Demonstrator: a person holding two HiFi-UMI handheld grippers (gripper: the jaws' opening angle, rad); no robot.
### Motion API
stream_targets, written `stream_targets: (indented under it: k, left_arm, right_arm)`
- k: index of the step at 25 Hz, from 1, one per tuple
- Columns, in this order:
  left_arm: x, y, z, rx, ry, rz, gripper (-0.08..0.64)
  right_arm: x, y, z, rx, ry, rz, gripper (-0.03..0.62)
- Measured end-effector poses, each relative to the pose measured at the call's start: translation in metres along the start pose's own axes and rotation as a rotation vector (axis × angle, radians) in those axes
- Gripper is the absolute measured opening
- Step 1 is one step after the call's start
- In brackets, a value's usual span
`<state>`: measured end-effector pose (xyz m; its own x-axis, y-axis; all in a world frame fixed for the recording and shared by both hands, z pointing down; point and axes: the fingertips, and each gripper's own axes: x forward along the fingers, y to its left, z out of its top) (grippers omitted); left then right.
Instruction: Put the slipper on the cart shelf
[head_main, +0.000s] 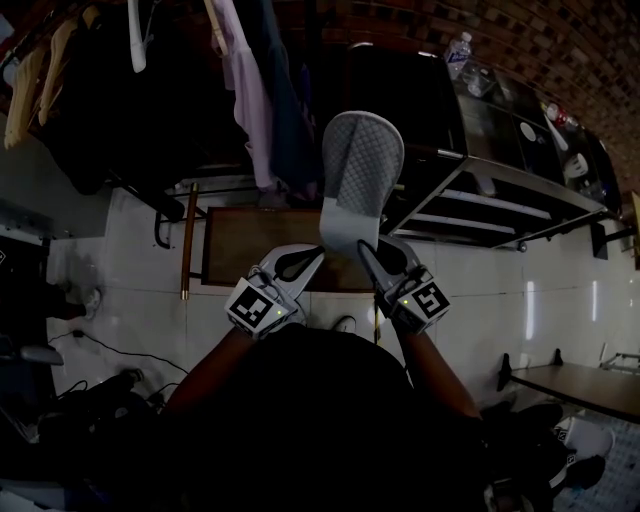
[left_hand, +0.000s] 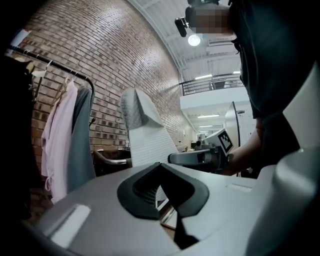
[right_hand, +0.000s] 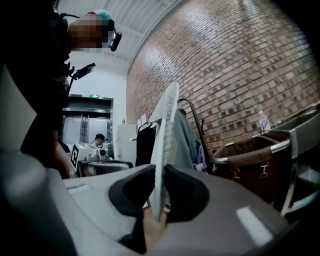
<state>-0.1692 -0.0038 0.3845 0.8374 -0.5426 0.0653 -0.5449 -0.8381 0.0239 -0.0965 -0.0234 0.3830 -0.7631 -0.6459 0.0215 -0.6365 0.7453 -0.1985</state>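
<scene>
A grey-white slipper (head_main: 362, 170) stands upright in front of me, toe up. My right gripper (head_main: 372, 256) is shut on its heel end; in the right gripper view the slipper's thin edge (right_hand: 164, 150) sits pinched between the black pads. My left gripper (head_main: 306, 260) hangs just left of the heel. Its pads meet at the tips with nothing between them. In the left gripper view the ribbed sole (left_hand: 150, 142) rises beyond the jaws, and the right gripper (left_hand: 197, 158) shows behind it. The metal cart (head_main: 520, 185) with its shelves stands to the upper right, beyond the slipper.
A clothes rack with hanging garments (head_main: 250, 90) fills the upper left. A wooden frame (head_main: 215, 245) lies on the white floor below the slipper. A bottle (head_main: 458, 50) stands on the cart top. A brown bag on a metal frame (right_hand: 255, 160) is at the right.
</scene>
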Motion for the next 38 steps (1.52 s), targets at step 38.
stream_targets:
  k: [38]
  left_arm:
    - [0.017,0.023,-0.015,-0.043,-0.018,-0.216,0.0]
  right_arm:
    - [-0.002,-0.011,-0.026,0.051,0.048,-0.22,0.06]
